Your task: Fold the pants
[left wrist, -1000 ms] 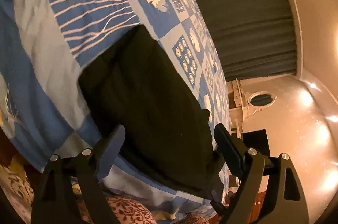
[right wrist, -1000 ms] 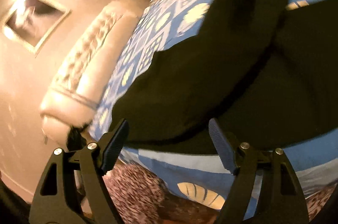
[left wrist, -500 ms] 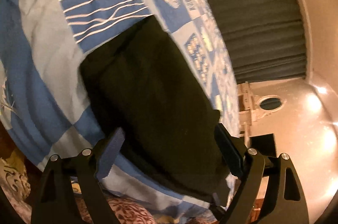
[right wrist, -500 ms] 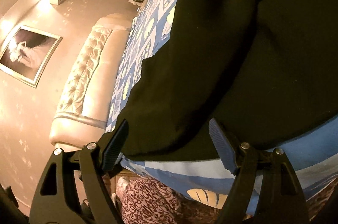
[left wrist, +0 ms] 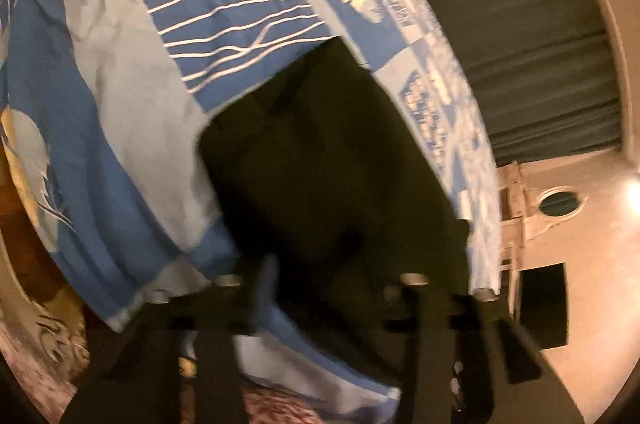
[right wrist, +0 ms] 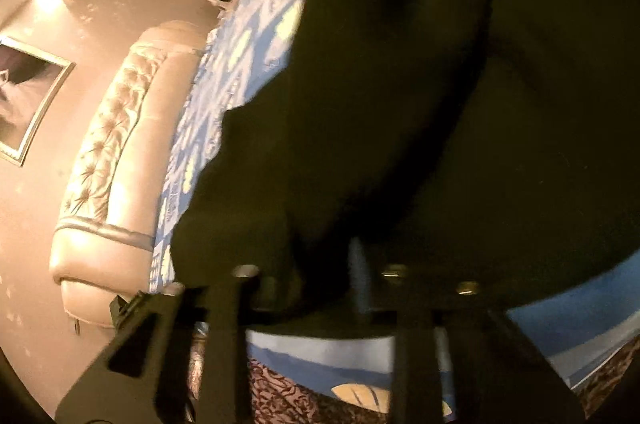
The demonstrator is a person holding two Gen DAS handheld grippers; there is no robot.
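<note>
Left wrist: pants [left wrist: 332, 163] on patterned bedspread [left wrist: 120, 71]

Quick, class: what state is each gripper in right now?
Left gripper: blurred, closing over the black pants; grip cannot be told.
Right gripper: blurred, closing on the pants; grip cannot be told.

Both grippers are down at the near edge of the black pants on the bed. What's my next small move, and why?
Probably finish closing both sets of jaws before lifting. The near edge of the pants sits between the jaws of the left gripper and the right gripper, on the bedspread. Both views are blurred, so a full clamp cannot be confirmed.
</note>
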